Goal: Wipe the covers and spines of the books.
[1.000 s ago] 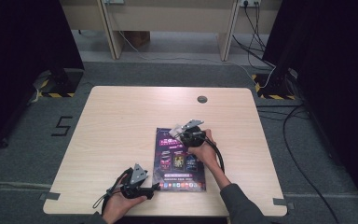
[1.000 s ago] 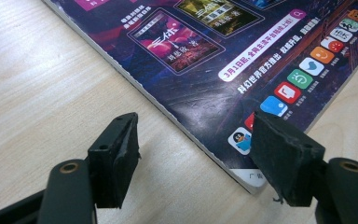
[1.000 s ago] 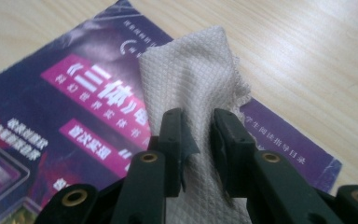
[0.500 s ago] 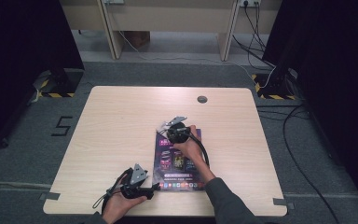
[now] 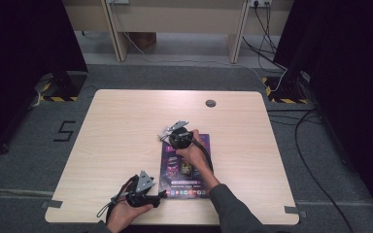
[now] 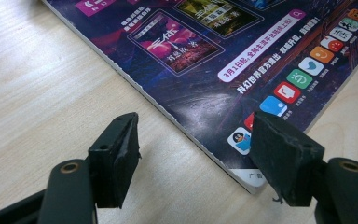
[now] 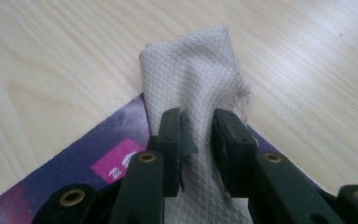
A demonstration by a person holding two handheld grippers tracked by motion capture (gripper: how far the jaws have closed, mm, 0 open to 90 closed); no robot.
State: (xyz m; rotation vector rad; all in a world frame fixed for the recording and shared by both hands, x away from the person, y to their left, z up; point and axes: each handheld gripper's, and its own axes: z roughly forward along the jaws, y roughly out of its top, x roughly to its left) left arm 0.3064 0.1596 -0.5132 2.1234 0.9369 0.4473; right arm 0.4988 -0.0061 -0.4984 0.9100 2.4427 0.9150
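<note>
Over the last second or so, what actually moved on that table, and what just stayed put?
The right gripper, shut on a pale cloth, slid across the magazine toward its far left corner, so the cloth now reaches past the corner onto the table. Nothing was picked up or let go. The left gripper stayed open at the magazine's near corner, and the magazine itself did not shift.

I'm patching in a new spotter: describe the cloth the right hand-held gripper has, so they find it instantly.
On the pale wooden table lies one dark purple magazine, near the person's edge. At its far corner, the right hand-held gripper pinches a small beige cloth that drapes over that corner onto the wood. Its waffle-like woven grid and plain light colour stand out against the glossy printed cover.
</note>
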